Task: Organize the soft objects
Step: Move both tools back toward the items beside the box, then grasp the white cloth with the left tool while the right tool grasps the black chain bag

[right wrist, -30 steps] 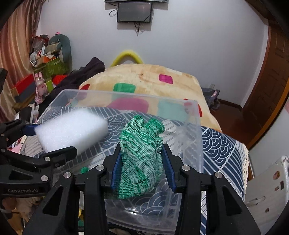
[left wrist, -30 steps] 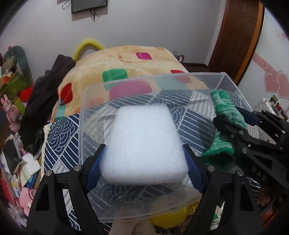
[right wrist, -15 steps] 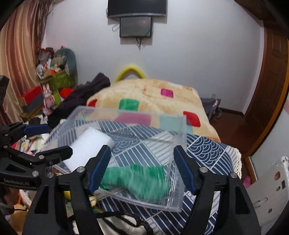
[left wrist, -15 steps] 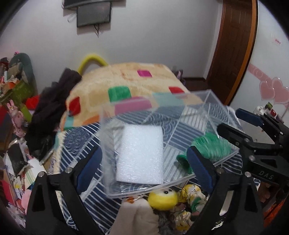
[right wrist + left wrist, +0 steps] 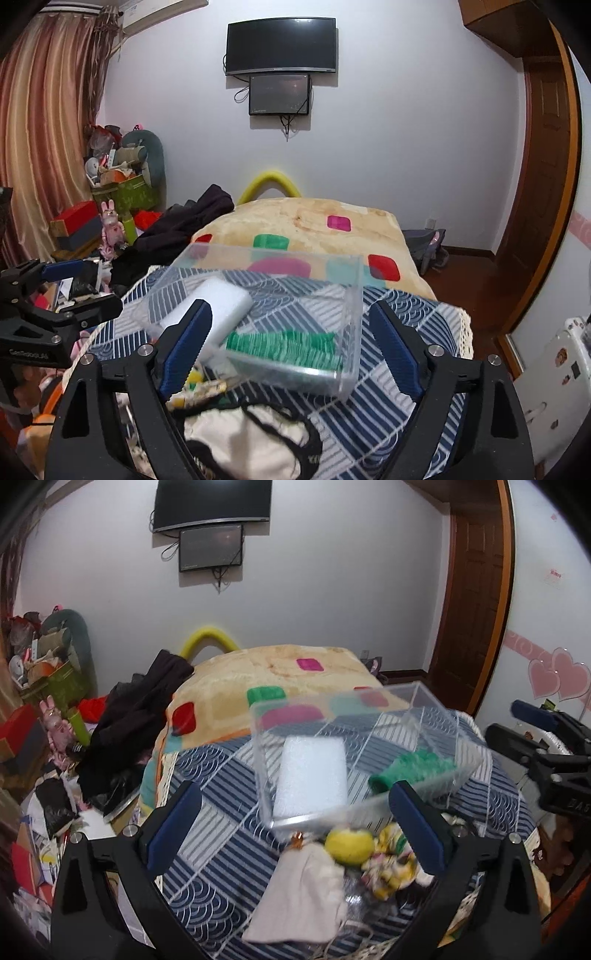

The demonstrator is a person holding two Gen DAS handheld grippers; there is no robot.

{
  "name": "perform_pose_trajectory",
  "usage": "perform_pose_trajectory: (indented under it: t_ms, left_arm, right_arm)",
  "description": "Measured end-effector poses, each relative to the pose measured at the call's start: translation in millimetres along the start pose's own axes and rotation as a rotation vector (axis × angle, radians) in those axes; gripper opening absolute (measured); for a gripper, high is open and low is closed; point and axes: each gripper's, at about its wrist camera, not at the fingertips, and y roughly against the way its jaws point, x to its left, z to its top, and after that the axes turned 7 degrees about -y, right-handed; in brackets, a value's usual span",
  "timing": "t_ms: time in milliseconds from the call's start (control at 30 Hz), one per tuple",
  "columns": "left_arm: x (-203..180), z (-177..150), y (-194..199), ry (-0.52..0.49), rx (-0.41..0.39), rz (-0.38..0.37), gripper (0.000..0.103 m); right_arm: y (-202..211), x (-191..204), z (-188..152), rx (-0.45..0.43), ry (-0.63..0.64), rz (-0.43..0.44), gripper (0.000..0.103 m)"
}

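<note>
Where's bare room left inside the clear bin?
In the clear bin, free floor lies behind the green knit cloth, right of the white foam block, toward the far wall. The near edge is crowded; soft toys pile outside it.

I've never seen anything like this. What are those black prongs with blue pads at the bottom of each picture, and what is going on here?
They are two hand-held grabbing tools; a person holds one in each hand. Each carries a camera looking forward along its prongs, so one picture comes from the left gripper, the other from the right gripper. Both stand with jaws open, holding nothing. On the bed sits a clear plastic box containing a white foam block and a green knitted cloth. A yellow plush toy and a beige pouch lie nearer.
</note>
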Motion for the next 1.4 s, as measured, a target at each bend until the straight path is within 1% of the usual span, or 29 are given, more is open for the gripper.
perform_pose_trajectory:
  t_ms: [33,100,133,267,367,433,500,600,767,833,867,900,933,967,1000,1033,1067,1100,1133,1167,1200,1300,1333,1400]
  left_arm:
    - [0.3,-6.4,-1.2,0.002,0.007,0.003,0.103]
    - [0.0,-16.8,-5.9,0.005,0.022,-0.001,0.103]
    - [0.5,-23.2,-8.1,0.007,0.035,-0.008,0.103]
    - [0.9,-48.1,-17.2,0.015,0.099,-0.03,0.103]
    - [4.8,-66.7,-24.7,0.043,0.149,-0.04,0.103]
    - [7.5,-78.2,-29.4,0.069,0.178,-0.051,0.103]
    - [8.3,-87.2,-33.0,0.085,0.197,-0.063,0.103]
    - [5.1,-93.7,-37.1,0.085,0.207,-0.069,0.103]
    - [3.7,-92.9,-40.7,0.093,0.199,-0.082,0.102]
    - [3.0,-90.5,-40.3,0.088,0.185,-0.084,0.098]
    - [2.9,-89.3,-40.8,0.083,0.181,-0.09,0.091]
    - [2.3,-87.7,-41.9,0.079,0.182,-0.103,0.087]
    - [2.2,-87.1,-43.3,0.081,0.183,-0.113,0.085]
    - [2.7,-86.5,-44.8,0.087,0.186,-0.123,0.08]
    - [3.7,-85.5,-47.2,0.096,0.19,-0.135,0.075]
    - [4.4,-84.9,-49.5,0.108,0.194,-0.155,0.072]
    - [5.0,-84.8,-50.7,0.115,0.197,-0.166,0.067]
    - [5.6,-85.0,-52.0,0.124,0.198,-0.179,0.063]
    - [6.2,-85.1,-52.3,0.134,0.197,-0.189,0.061]
    - [6.5,-85.4,-51.2,0.136,0.195,-0.189,0.058]
    - [7.3,-85.5,-50.6,0.134,0.19,-0.185,0.052]
    - [8.0,-85.7,-44.4,0.132,0.177,-0.181,0.041]
    - [8.3,-85.7,-42.7,0.134,0.173,-0.182,0.039]
    - [8.8,-86.0,-39.4,0.136,0.166,-0.179,0.034]
  right_arm:
    - [0.9,0.8,-3.4,0.0,0.002,-0.002,0.089]
    - [2.1,1.8,-14.1,0.011,-0.001,-0.003,0.095]
    - [1.0,2.3,-19.8,0.02,-0.003,0.0,0.096]
    - [-4.6,4.6,-41.2,0.071,-0.005,0.01,0.097]
    - [-10.1,6.8,-60.8,0.122,-0.01,0.011,0.098]
    - [-15.6,5.7,-72.0,0.165,-0.035,0.033,0.099]
    - [-20.0,5.1,-82.2,0.205,-0.069,0.077,0.102]
    - [-23.6,6.8,-91.3,0.237,-0.079,0.097,0.103]
    - [-27.4,12.4,-104.7,0.281,-0.045,0.098,0.103]
    - [-32.1,13.4,-106.8,0.296,-0.034,0.094,0.103]
    - [-32.7,13.1,-107.6,0.299,-0.031,0.088,0.103]
    - [-34.1,12.4,-108.6,0.303,-0.028,0.081,0.103]
    - [-35.6,11.8,-108.4,0.304,-0.026,0.073,0.103]
    - [-35.6,10.9,-108.1,0.298,-0.026,0.065,0.103]
    - [-35.2,9.1,-107.6,0.289,-0.028,0.056,0.099]
    - [-34.4,7.1,-107.2,0.283,-0.033,0.054,0.096]
    - [-32.9,5.4,-107.5,0.279,-0.04,0.059,0.088]
    - [-31.4,3.8,-107.2,0.273,-0.043,0.063,0.079]
    - [-30.2,4.2,-107.4,0.27,-0.038,0.064,0.073]
    - [-29.2,5.0,-107.3,0.268,-0.031,0.067,0.06]
    - [-28.4,6.3,-108.0,0.268,-0.023,0.075,0.053]
    - [-28.6,9.9,-109.3,0.275,-0.007,0.095,0.043]
    - [-28.9,10.7,-109.0,0.273,-0.003,0.095,0.042]
    - [-26.5,10.4,-107.3,0.262,-0.004,0.097,0.037]
